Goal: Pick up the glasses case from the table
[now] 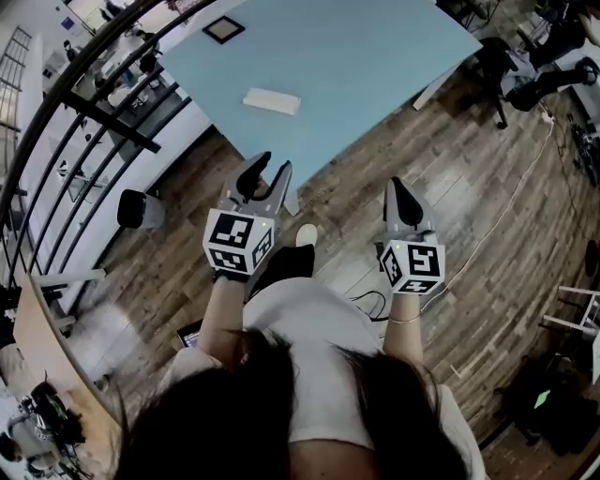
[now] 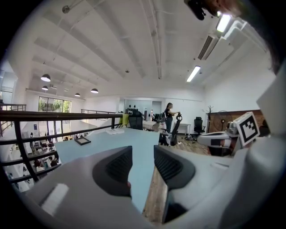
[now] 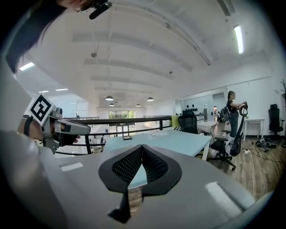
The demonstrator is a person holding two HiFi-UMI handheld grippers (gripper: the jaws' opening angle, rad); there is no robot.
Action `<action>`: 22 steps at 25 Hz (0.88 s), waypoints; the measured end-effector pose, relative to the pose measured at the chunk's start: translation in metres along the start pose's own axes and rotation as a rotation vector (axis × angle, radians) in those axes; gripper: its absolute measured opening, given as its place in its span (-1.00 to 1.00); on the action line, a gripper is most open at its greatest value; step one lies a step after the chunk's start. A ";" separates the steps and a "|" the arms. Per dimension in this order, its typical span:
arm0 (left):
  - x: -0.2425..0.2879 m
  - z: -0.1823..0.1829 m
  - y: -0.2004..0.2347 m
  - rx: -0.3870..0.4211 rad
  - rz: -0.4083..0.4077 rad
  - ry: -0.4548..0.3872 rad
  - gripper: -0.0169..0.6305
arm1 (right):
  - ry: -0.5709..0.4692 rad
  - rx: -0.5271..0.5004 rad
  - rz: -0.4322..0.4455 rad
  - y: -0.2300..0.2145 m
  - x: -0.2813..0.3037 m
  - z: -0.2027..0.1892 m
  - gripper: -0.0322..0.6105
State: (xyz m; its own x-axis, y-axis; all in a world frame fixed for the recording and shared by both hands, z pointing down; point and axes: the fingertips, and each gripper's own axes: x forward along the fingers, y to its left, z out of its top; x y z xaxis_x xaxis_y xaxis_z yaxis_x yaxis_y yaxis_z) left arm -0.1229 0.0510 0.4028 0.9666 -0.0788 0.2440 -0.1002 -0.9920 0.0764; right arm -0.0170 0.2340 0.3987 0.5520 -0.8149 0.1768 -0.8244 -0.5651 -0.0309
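Closest in, the head view shows the person's two forearms reaching forward, each ending in a marker cube (image 1: 238, 242) that belongs to its claw. The left claw (image 1: 274, 167) is released: in the left gripper view its jaws (image 2: 143, 152) stand apart with only air and the blue top showing in the gap. The right claw (image 1: 397, 187) is clenched on nothing: in the right gripper view its ribbed pads (image 3: 142, 150) meet at the tips. Both claws hang over the wood floor (image 1: 487, 216). The left one points at the near corner of the surface (image 1: 356, 66), and the right one is beside it, short of the near edge.

Farther on, the glasses case (image 1: 272, 100) lies flat on the light blue surface, a pale oblong close to the left edge and well apart from both claws. It shows small and far in the left gripper view (image 2: 115, 131) and in the right gripper view (image 3: 158, 132). Beyond it, toward the far left corner, lies a dark square frame (image 1: 224, 29).

A black railing (image 1: 103, 103) runs past the left edge. Farthest off, a person (image 3: 233, 112) stands by an office chair (image 3: 223, 147).
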 end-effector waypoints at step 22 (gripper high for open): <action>0.094 0.009 0.102 -0.039 0.032 0.038 -0.42 | 0.053 -0.011 0.014 -0.017 0.139 0.015 -0.89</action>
State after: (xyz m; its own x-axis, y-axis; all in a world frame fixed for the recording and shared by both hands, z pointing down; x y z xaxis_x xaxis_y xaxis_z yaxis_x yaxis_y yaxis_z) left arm -0.0405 -0.0580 0.4244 0.9530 -0.1061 0.2837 -0.1410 -0.9844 0.1055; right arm 0.0755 0.1288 0.4095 0.5333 -0.8146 0.2283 -0.8334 -0.5522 -0.0233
